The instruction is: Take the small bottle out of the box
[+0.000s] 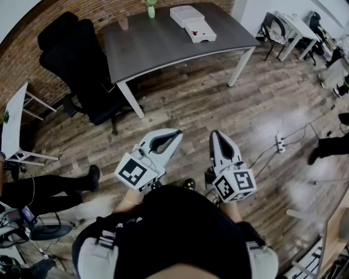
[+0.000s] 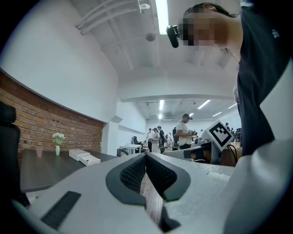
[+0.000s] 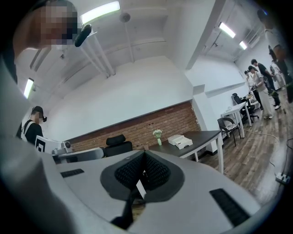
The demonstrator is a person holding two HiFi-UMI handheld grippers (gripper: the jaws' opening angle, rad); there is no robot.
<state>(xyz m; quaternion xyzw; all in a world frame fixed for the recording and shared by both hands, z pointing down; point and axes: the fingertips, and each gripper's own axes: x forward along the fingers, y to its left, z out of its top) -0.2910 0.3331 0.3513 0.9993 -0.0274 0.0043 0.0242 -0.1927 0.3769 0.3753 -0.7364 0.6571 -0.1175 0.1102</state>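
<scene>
black chair (image 1: 76,65), grey table (image 1: 158,43), flower vase (image 1: 151,11)

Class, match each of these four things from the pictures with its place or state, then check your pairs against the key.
Things:
1. white box
2. office chair
3. power strip
4. right gripper

Places or states:
A. lying on the wooden floor
B. fingers shut, nothing held
C. on the grey table
D. black, standing beside the table

Pairs: 1-C, 2-D, 3-A, 4-B
</scene>
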